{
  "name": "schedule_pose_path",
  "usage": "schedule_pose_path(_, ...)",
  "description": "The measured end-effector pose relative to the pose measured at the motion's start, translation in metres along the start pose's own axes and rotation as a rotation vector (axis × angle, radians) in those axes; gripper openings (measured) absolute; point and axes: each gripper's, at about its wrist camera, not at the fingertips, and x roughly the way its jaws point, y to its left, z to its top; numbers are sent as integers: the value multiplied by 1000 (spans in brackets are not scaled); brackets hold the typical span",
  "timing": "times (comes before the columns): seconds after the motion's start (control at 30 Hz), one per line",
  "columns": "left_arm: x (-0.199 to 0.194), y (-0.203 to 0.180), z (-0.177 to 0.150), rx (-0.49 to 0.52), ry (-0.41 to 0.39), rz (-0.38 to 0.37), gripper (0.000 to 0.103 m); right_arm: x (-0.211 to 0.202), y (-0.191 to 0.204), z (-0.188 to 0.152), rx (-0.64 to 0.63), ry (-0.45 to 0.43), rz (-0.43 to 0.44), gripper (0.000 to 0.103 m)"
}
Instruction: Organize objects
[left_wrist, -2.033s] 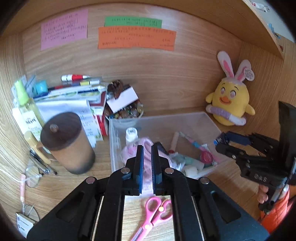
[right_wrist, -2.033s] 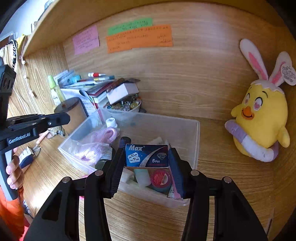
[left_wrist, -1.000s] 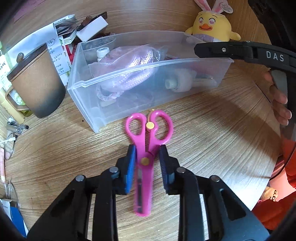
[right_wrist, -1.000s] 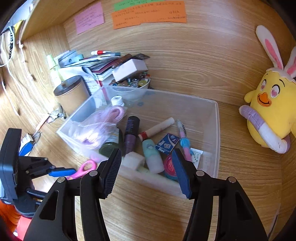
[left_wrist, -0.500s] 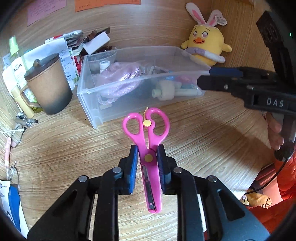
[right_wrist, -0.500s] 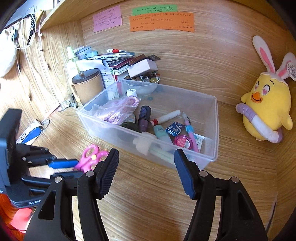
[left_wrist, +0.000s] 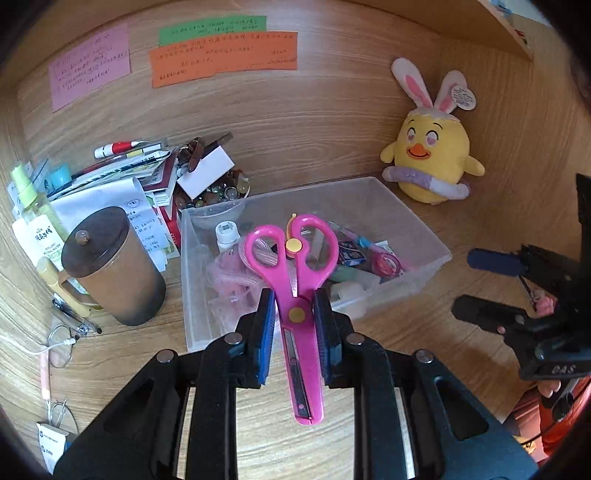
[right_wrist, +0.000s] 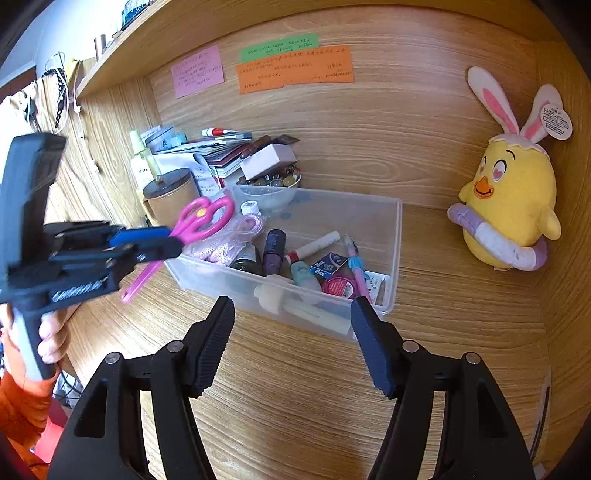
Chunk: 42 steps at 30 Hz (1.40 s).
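Pinching the pink scissors (left_wrist: 295, 291) near their pivot, the left claw (left_wrist: 294, 325) holds them above the clear bin (left_wrist: 424, 236); the right claw (right_wrist: 295, 343) hangs spread over the bench (right_wrist: 314, 398).

L gripper (left_wrist: 294, 317) raised off desk, jaws clamped on pink scissors (left_wrist: 293, 280) at the pivot, handles fwd, blade tip pointing back. R gripper (right_wrist: 291, 332) jaws spread wide, holding nothing, low near desk.
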Motion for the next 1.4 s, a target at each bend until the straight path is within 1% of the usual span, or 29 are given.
schedule_pose_path(0.13,24,13,11,-20,44,2,20,4,-2,0,12,2,12,62)
schedule_pose_path(0.23,33,20,12,-51,66,-40,21,7,-2,1,13,5,18,62)
schedule_pose_path(0.4,18,17,8,-49,18,-74,21,12,2,4,7,6,27,62)
schedule_pose_path(0.47,10,13,6,-41,0,-77,24,12,5,6,-1,2,26,62)
schedule_pose_path(0.53,1,8,2,-27,-24,-66,31,12,7,7,-10,-4,23,62)
schedule_pose_path(0.6,-8,3,-3,-16,-56,-57,43,11,10,8,-16,-7,23,62)
schedule_pose_path(0.63,-11,1,-6,-13,-71,-53,47,11,11,8,-19,-7,26,63)
schedule_pose_path(0.7,-18,-1,-12,-16,-98,-48,58,11,14,8,-24,-11,21,65)
schedule_pose_path(0.73,-21,-2,-15,-17,-111,-44,59,11,15,8,-27,-13,16,67)
schedule_pose_path(0.8,-26,-3,-19,-26,-133,-31,68,11,17,8,-35,-20,5,70)
schedule_pose_path(0.83,-28,-3,-22,-32,-145,-21,71,10,17,8,-38,-25,-1,72)
schedule_pose_path(0.9,-31,-3,-26,-41,-166,12,84,9,19,7,-42,-35,-18,77)
schedule_pose_path(0.97,-33,-3,-29,-56,-188,41,91,8,20,7,-40,-45,-30,82)
schedule_pose_path(1.27,-25,2,-43,-102,-184,66,95,5,19,-1,-36,-60,-66,95)
schedule_pose_path(1.4,-21,1,-46,-105,-170,64,95,4,20,-4,-38,-58,-65,97)
